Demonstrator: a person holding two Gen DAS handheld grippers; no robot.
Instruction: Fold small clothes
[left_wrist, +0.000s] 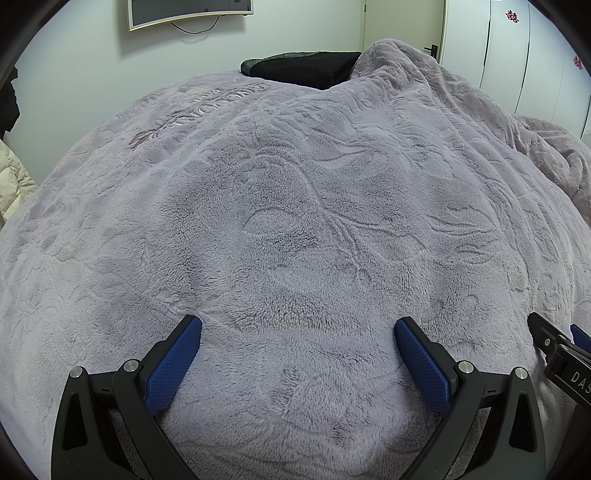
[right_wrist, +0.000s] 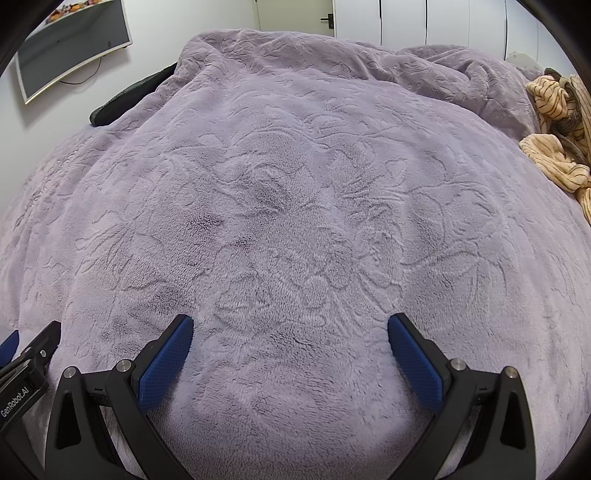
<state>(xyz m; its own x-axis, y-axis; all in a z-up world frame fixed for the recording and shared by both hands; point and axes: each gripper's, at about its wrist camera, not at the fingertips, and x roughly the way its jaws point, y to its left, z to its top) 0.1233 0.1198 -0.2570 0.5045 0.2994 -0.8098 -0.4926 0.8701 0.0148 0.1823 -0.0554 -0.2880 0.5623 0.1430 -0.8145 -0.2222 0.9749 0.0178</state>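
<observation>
A: How do the two tools stand?
B: The left hand-held gripper (left_wrist: 297, 324) is spread wide over the blanket (left_wrist: 295, 206), nothing between its blue pads (left_wrist: 173, 363). The right hand-held gripper (right_wrist: 290, 322) is equally wide and empty, just beside the left.
A: And the clothes?
B: A crumpled tan striped garment (right_wrist: 557, 136) lies at the far right edge of the bed, well apart from both. A dark cushion (left_wrist: 303, 68) sits at the far end, below the wall screen (left_wrist: 188, 11).
</observation>
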